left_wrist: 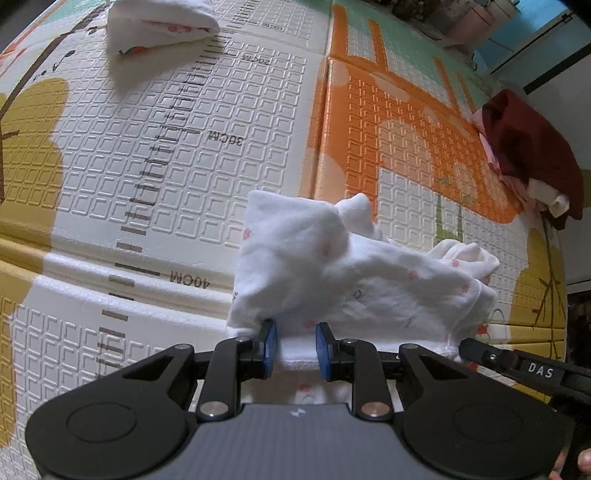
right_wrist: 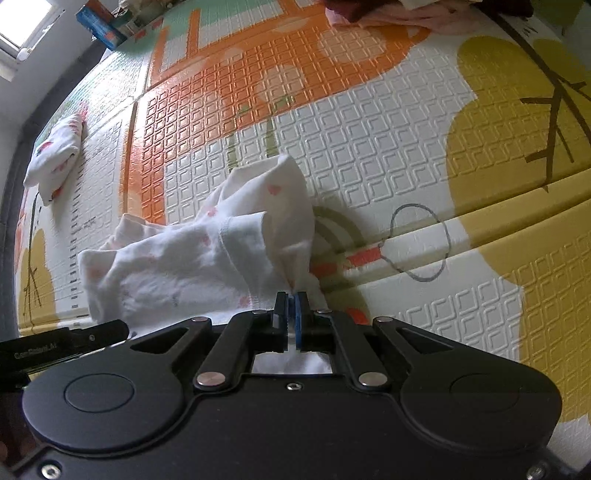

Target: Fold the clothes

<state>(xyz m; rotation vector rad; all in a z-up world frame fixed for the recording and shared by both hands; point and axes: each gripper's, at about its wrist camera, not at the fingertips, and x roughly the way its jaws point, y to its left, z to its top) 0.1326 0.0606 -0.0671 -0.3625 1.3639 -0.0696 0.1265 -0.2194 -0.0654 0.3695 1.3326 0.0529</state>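
Left wrist view first: the left gripper [left_wrist: 294, 345] has its blue-padded jaws parted, and the white garment [left_wrist: 332, 273] with small pink flowers lies bunched on the play mat [left_wrist: 221, 110] right in front of them, its near hem running across the gap between the pads. The jaws are not clamped on it. Over on the right wrist view, the right gripper [right_wrist: 291, 314] has its jaws pressed together on a pinch of that same garment's cloth [right_wrist: 207, 254], the fabric rising in a peak just above the pads. A folded white garment [left_wrist: 159, 26] sits far back on the mat, well apart. A dark red garment [left_wrist: 532, 147] is heaped at the mat's right edge.
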